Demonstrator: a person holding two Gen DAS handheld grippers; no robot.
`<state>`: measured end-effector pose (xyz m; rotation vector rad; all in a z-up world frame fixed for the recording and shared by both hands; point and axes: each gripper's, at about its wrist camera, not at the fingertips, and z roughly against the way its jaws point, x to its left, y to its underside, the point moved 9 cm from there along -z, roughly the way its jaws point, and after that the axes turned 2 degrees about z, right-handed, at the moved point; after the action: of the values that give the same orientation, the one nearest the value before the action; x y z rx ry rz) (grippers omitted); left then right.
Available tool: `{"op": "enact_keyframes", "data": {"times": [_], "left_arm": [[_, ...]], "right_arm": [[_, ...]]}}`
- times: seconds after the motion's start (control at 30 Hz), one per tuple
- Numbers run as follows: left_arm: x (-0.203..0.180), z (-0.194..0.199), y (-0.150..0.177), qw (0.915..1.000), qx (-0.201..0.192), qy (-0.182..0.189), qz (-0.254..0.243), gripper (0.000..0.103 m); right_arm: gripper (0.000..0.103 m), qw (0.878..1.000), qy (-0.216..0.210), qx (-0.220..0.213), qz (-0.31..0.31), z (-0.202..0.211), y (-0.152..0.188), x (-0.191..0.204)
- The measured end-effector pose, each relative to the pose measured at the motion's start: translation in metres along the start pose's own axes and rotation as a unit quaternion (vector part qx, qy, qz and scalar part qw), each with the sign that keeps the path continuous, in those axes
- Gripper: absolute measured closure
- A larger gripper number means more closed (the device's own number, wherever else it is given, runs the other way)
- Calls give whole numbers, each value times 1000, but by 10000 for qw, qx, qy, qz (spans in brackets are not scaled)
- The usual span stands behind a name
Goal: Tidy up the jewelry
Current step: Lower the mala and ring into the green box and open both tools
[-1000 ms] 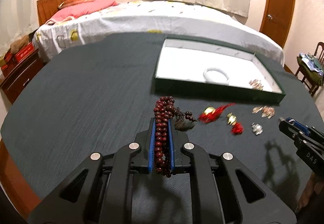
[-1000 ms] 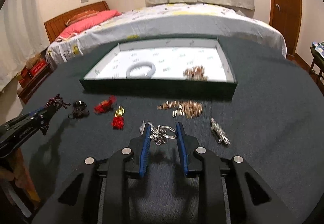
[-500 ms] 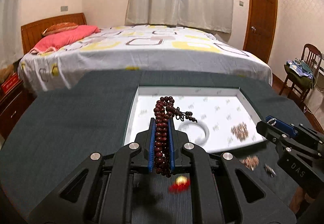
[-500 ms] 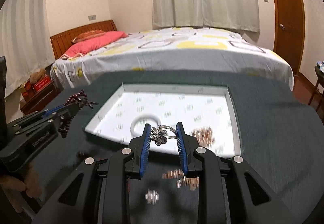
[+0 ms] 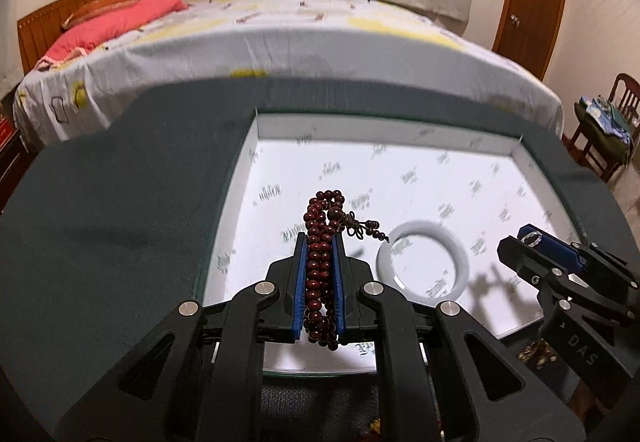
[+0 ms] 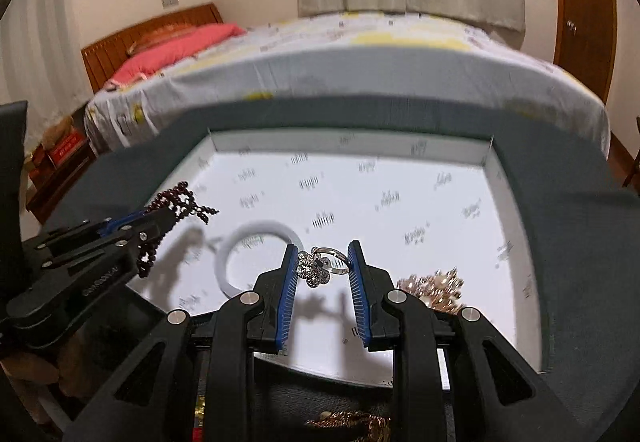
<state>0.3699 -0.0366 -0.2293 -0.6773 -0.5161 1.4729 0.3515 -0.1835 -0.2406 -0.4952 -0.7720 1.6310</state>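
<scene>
My left gripper [image 5: 319,242] is shut on a dark red bead bracelet [image 5: 320,274] and holds it above the left part of the white-lined tray [image 5: 400,130]. My right gripper [image 6: 323,254] is shut on a silver flower ring [image 6: 318,269] and holds it above the tray [image 6: 360,140]. A white bangle [image 5: 424,260] lies in the tray, also seen in the right wrist view [image 6: 256,262]. A rose-gold chain piece [image 6: 434,288] lies in the tray by the right gripper. The left gripper shows in the right wrist view [image 6: 160,220]; the right gripper shows in the left wrist view [image 5: 516,242].
The tray sits on a dark green table [image 5: 120,202]. Gold jewelry [image 6: 352,422] lies on the table in front of the tray. A bed [image 5: 280,34] stands beyond the table, a chair [image 5: 608,122] at far right.
Both grippers have lifted off the table with their pieces and moved forward over the tray, now tilted down toward its white floor.
</scene>
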Motion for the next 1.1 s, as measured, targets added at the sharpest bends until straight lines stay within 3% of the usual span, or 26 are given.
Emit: {"op": "enact_keyframes", "data": {"times": [0.27, 0.6, 0.7, 0.8, 0.93, 1.1], "left_arm": [[7, -16, 12, 9995, 301, 44, 68, 91], [7, -21, 14, 9993, 351, 62, 83, 90], [8, -20, 14, 9994, 338, 53, 92, 78], [3, -19, 13, 9994, 315, 130, 78, 69], [-2, -10, 10, 9998, 183, 89, -42, 50], [-1, 11, 6, 10000, -20, 77, 17, 48]], "right_arm": [[77, 9992, 16, 399, -84, -17, 10, -9], [77, 9991, -13, 405, -96, -19, 9, -9], [71, 9991, -59, 397, -112, -19, 8, -7], [50, 9994, -54, 307, -153, -15, 7, -10], [50, 9997, -26, 177, -160, -5, 4, -12], [50, 9997, 0, -22, -251, 19, 3, -19]]}}
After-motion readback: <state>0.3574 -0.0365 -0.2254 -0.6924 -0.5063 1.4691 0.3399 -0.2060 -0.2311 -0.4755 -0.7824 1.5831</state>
